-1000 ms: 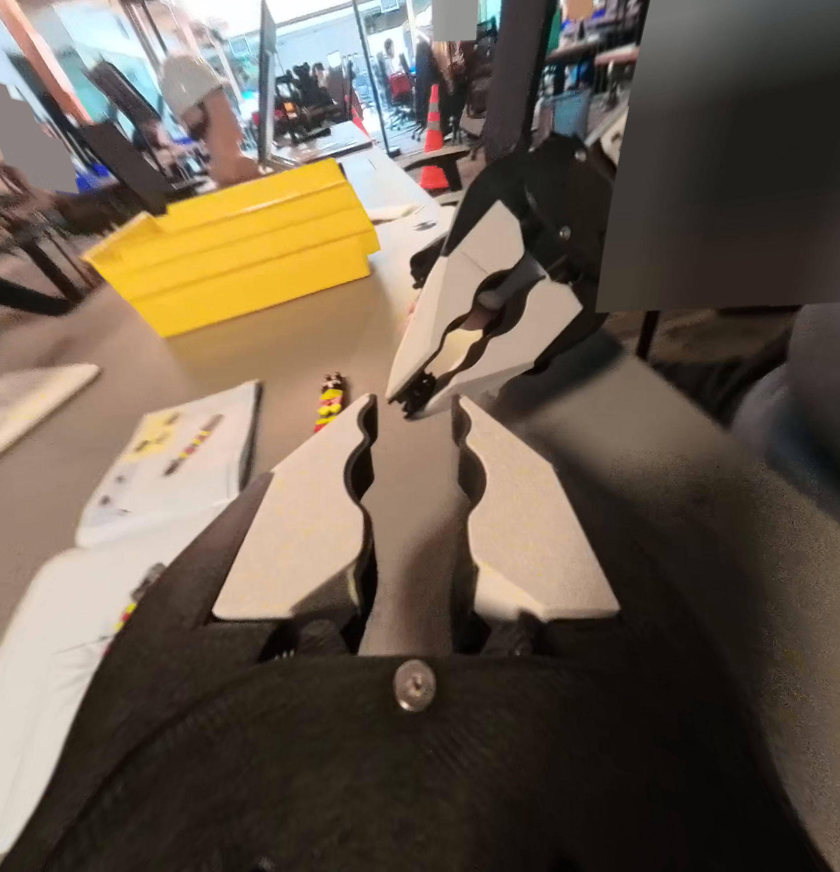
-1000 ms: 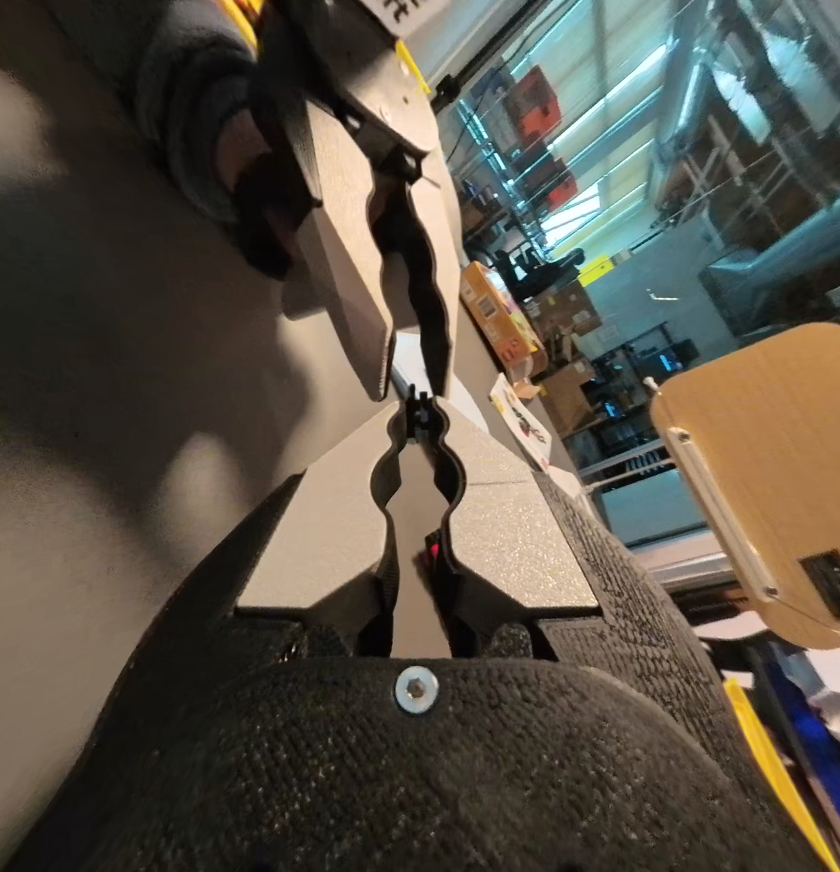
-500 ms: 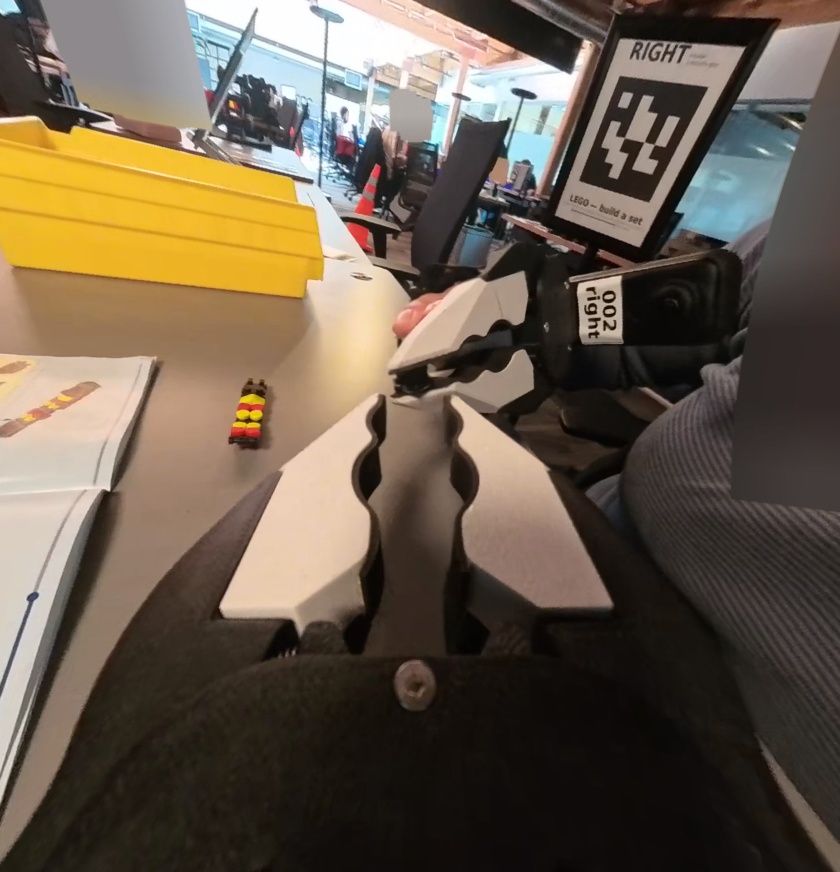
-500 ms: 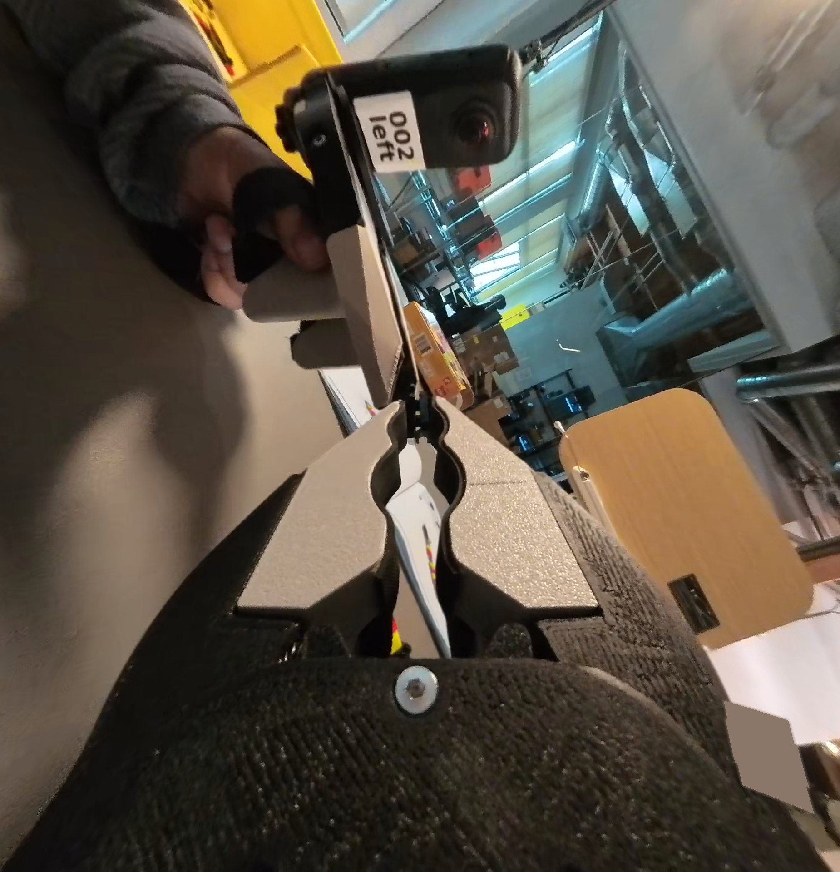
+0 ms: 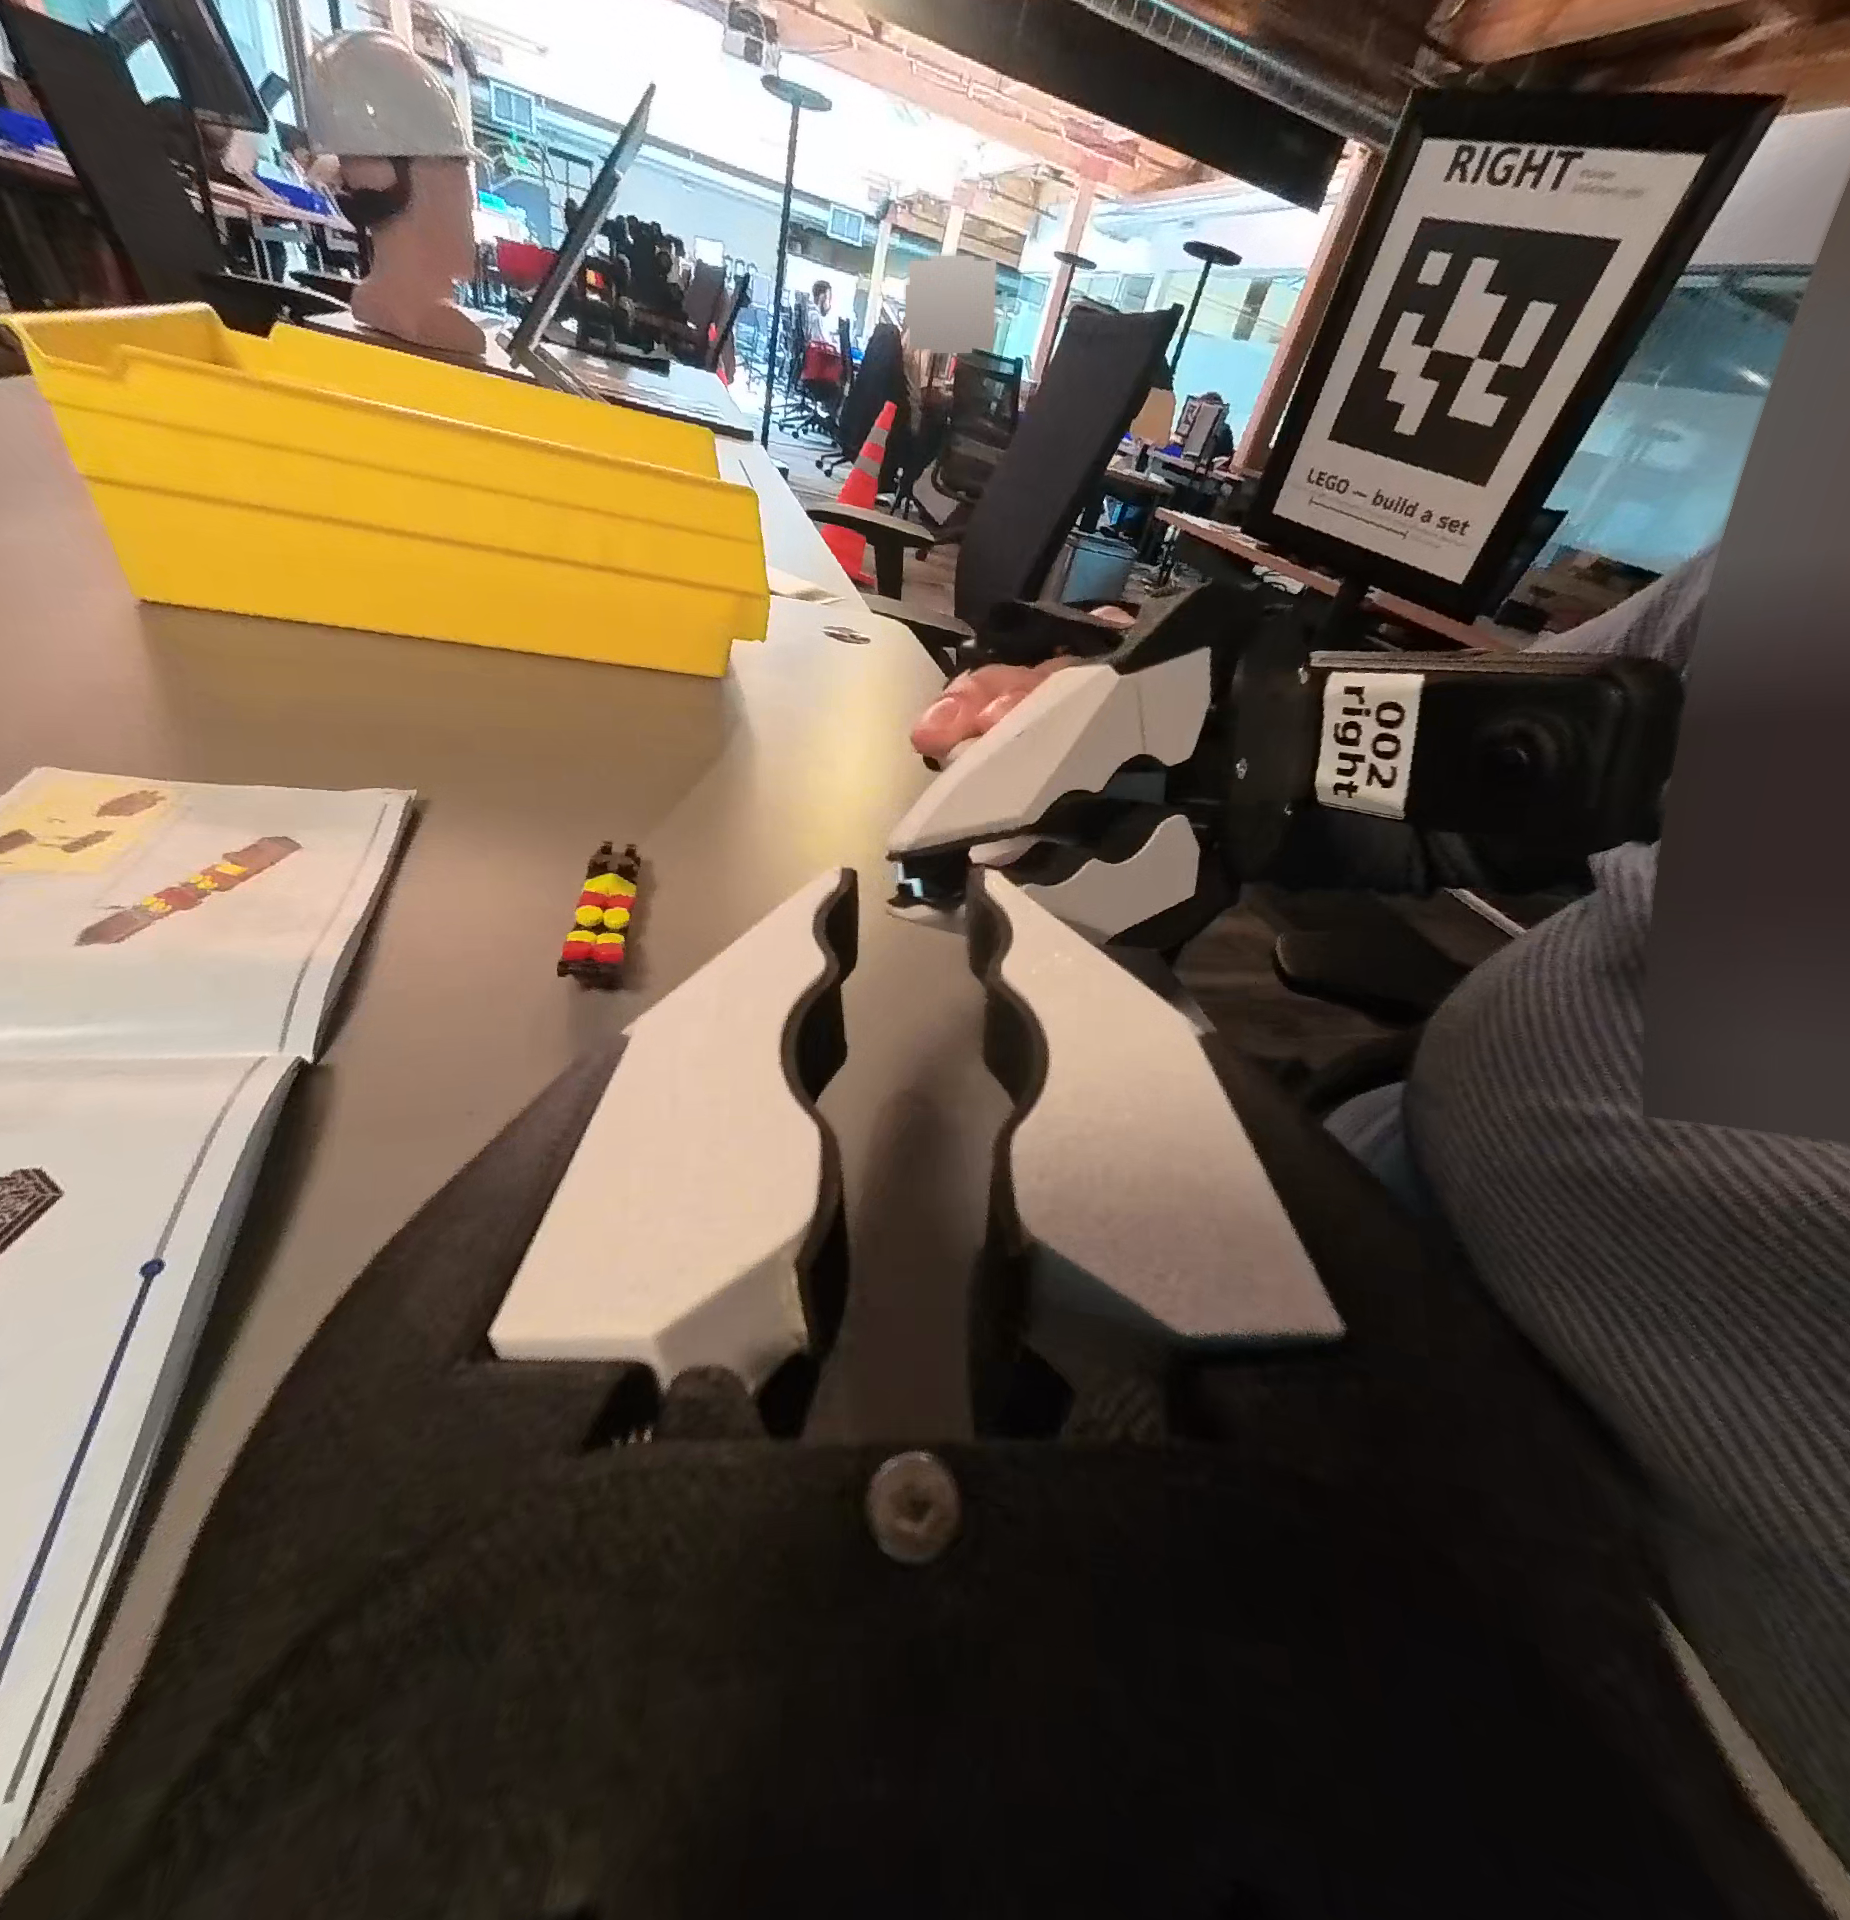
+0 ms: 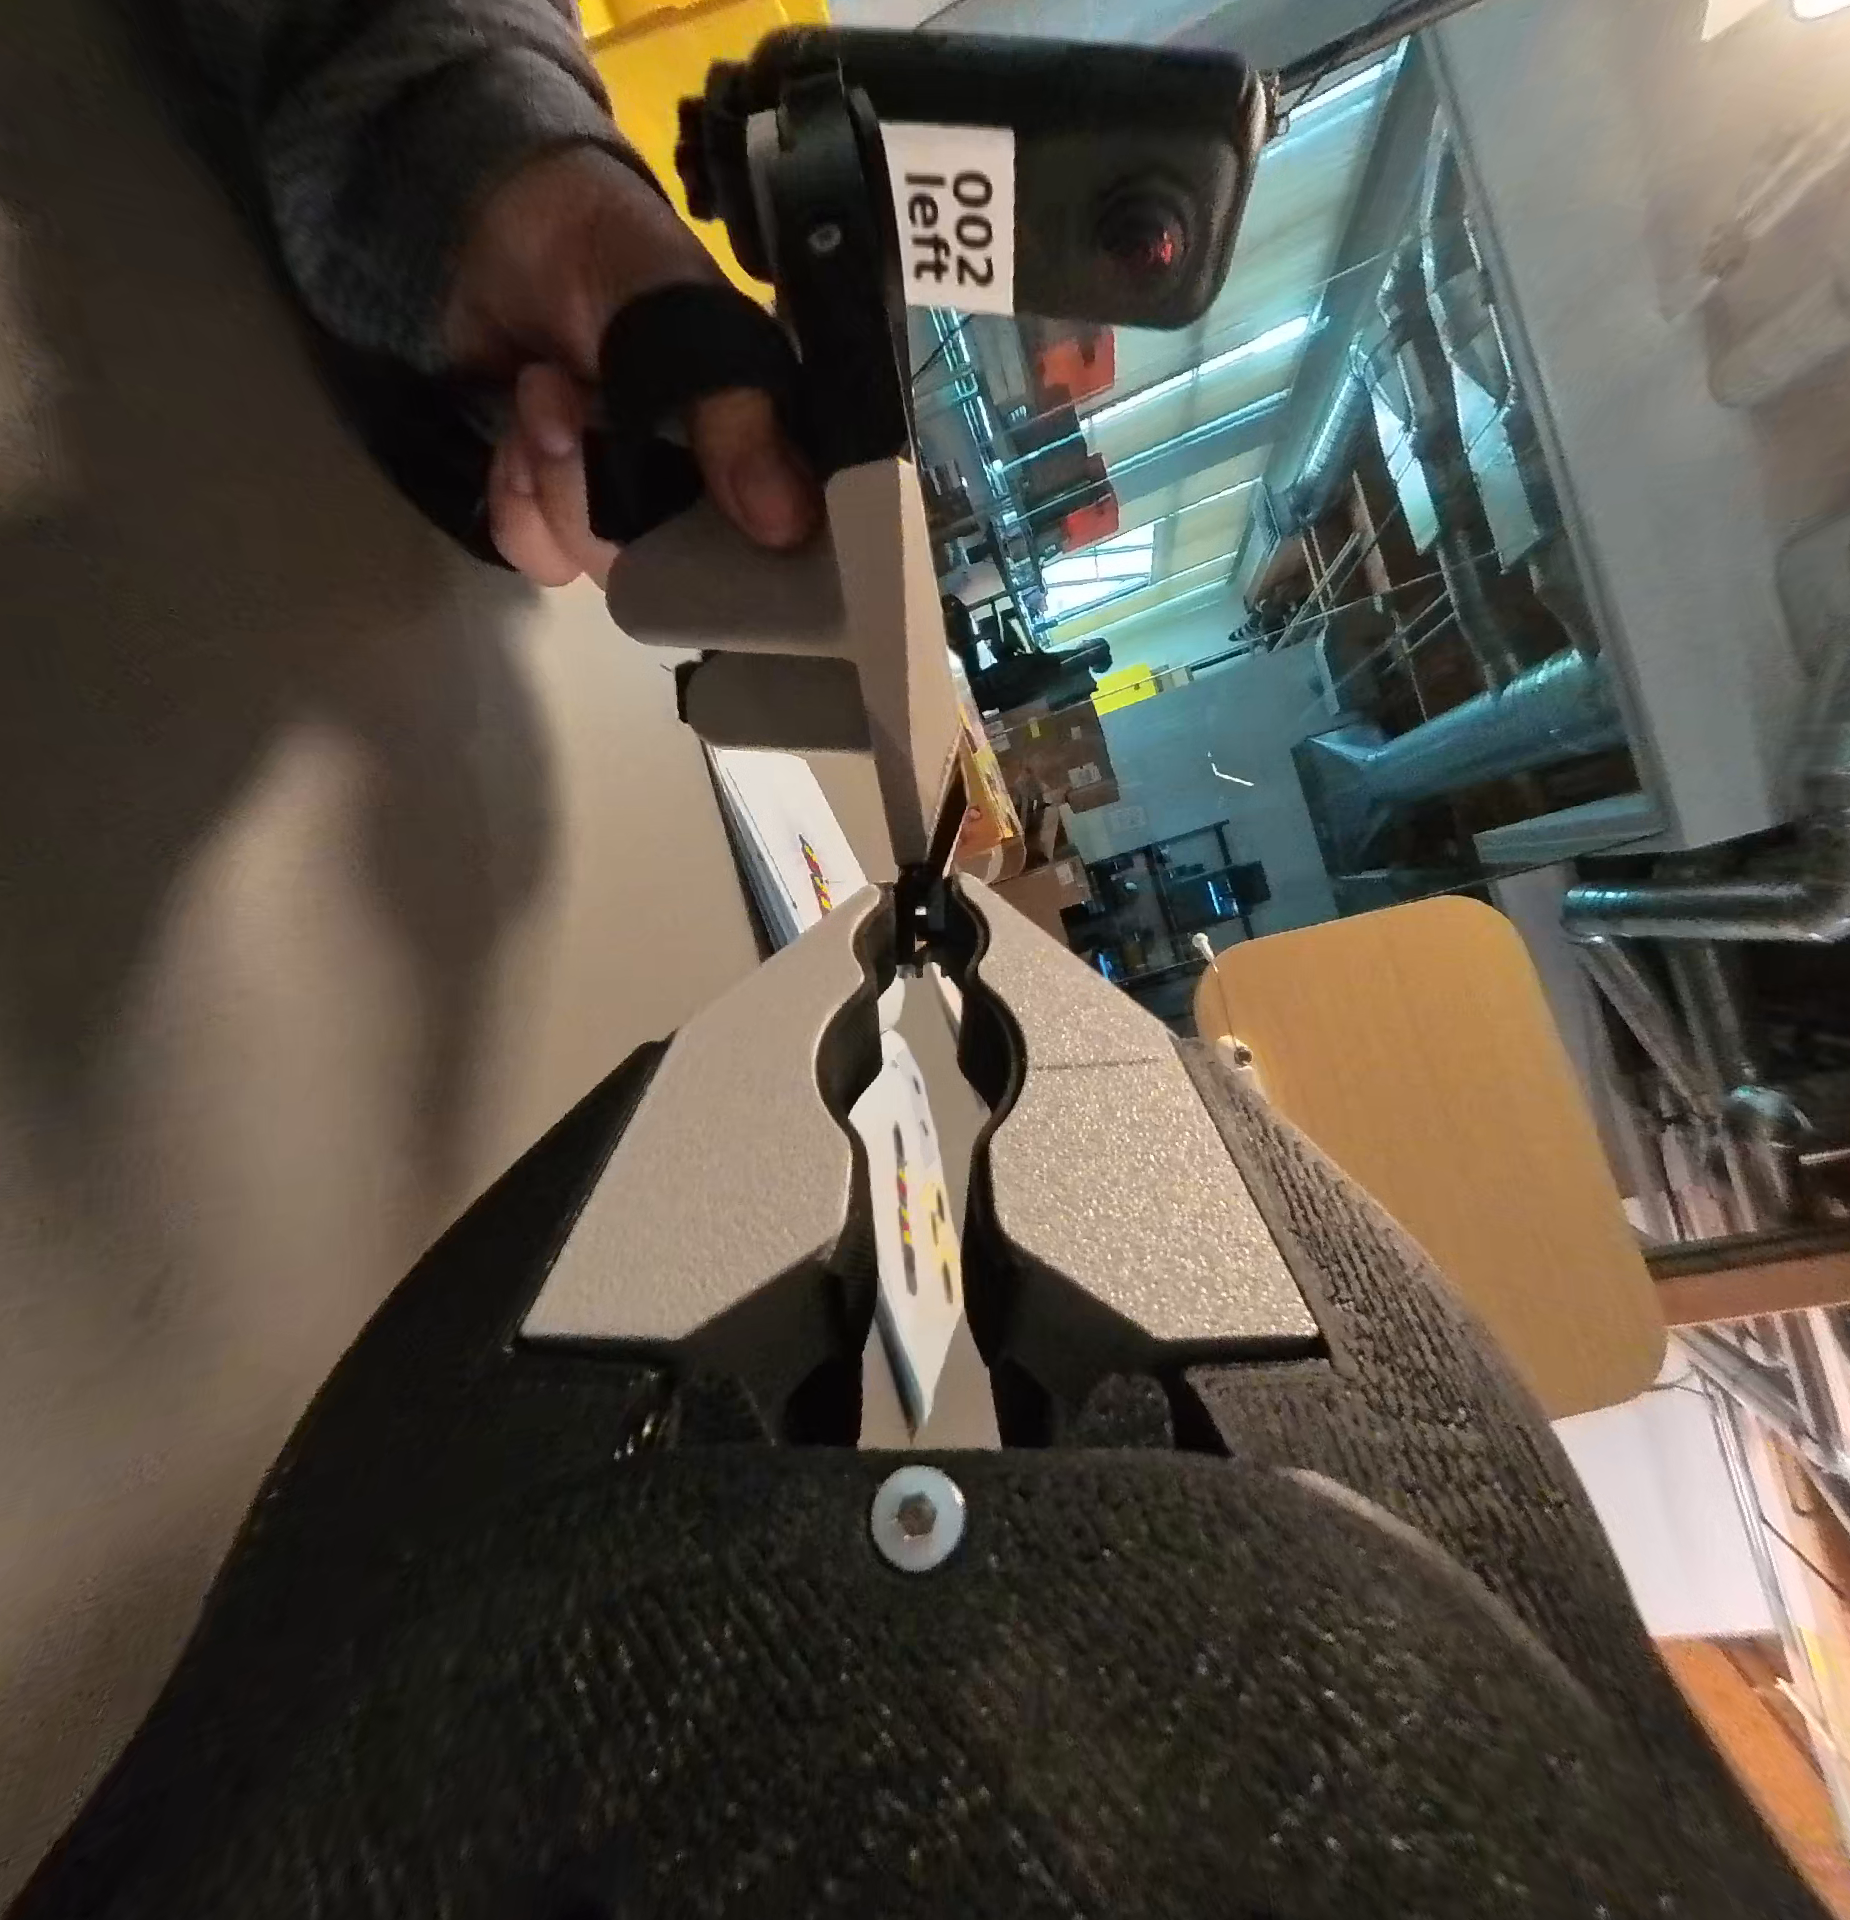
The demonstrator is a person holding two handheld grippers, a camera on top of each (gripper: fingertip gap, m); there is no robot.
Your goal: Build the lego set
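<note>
A small black lego piece is pinched in the tips of my right gripper, which reaches in from the right. My left gripper is open by a narrow gap, and its two tips stand on either side of that piece just above the table. In the right wrist view, my right gripper is shut on the black piece, and the left gripper comes down onto it from above. A black, red and yellow lego strip lies on the table to the left.
An open instruction booklet lies at the left; it also shows in the right wrist view. A yellow bin stands at the back. A framed marker sign stands at the right. A grey sleeve is close by. My left and right fingertips are right by each other.
Both grippers have levelled out and come together tip to tip. The left gripper's gap has narrowed around the black piece that the right gripper holds.
</note>
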